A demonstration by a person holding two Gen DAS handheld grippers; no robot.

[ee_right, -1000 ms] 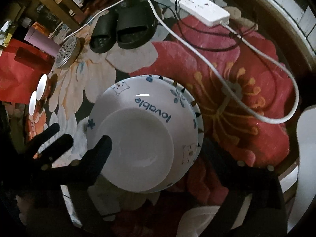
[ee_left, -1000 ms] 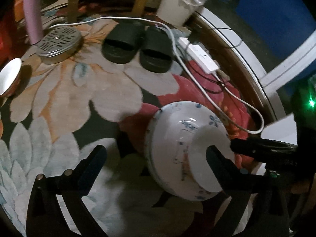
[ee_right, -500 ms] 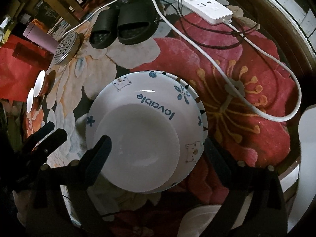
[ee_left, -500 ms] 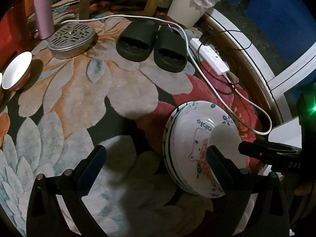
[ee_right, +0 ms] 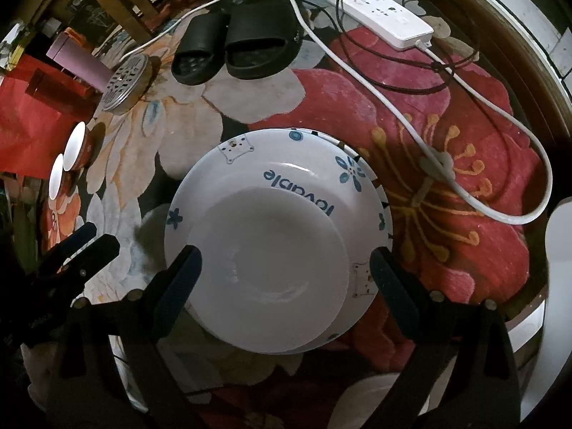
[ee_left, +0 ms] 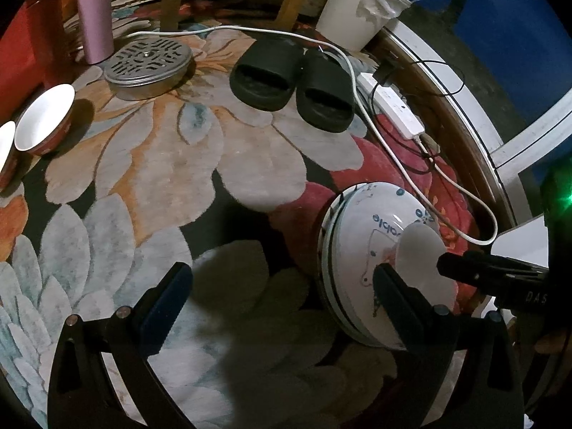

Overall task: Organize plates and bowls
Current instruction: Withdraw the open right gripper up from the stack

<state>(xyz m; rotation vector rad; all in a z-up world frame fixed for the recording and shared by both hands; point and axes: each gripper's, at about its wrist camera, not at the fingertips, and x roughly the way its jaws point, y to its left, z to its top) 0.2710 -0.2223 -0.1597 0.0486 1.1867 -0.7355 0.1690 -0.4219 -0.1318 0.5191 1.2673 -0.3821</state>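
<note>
Both claws are wide open and empty, the right claw (ee_right: 284,271) straddling the stacked bowls (ee_right: 279,228) on the rug (ee_right: 447,186), probably to grasp them, the left claw (ee_left: 279,296) alongside.

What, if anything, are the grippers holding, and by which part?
Nothing: the left gripper is open over the carpet; the right gripper stands open astride the upturned bowls, not clamped.
</note>
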